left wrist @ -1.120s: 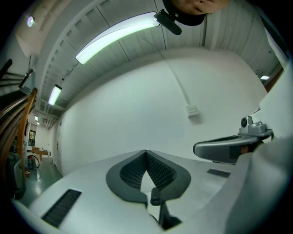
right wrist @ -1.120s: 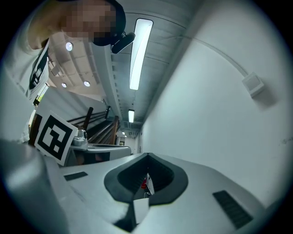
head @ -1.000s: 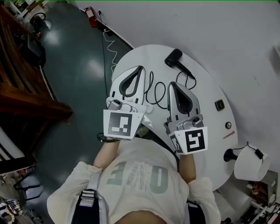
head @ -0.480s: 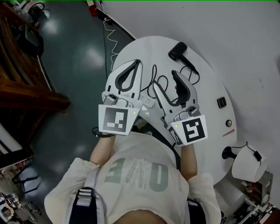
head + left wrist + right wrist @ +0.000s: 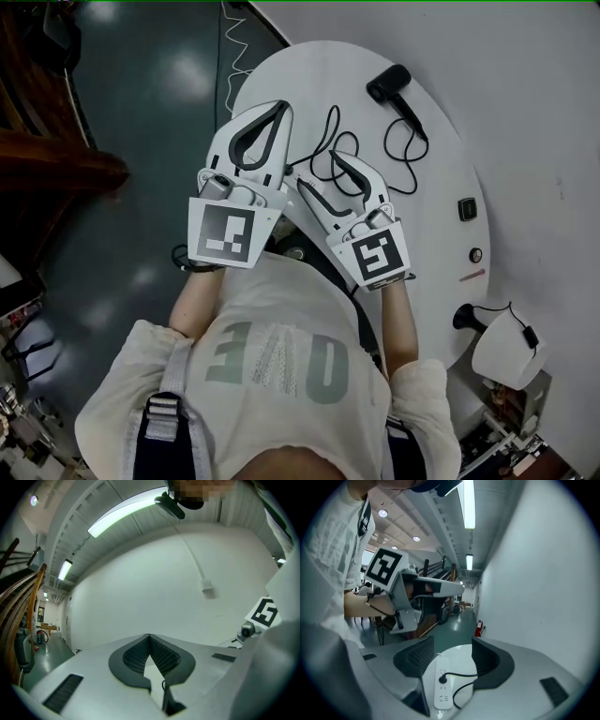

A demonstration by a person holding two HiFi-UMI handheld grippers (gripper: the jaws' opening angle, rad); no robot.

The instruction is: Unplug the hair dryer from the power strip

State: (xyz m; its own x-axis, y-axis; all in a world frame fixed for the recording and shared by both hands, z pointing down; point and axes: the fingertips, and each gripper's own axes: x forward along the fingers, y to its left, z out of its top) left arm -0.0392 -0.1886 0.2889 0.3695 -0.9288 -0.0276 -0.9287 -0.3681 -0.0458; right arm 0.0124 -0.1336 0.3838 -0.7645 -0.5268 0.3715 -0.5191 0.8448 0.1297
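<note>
Left tool [image 5: 149,638]: jaws fully together, nothing held, at the left edge of the surface [image 5: 309,84]. Right tool [image 5: 450,654]: jaws just opened wide, framing the power strip [image 5: 442,696] without contact. Black plug [image 5: 443,680] is seated in it. Hair dryer [image 5: 388,84] lies near the far edge.

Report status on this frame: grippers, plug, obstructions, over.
Left gripper shut, empty. Right gripper jaws just opened, plug and power strip framed between them, untouched. Plug seated in strip; hair dryer lying on table. Nothing blocking the plug.
</note>
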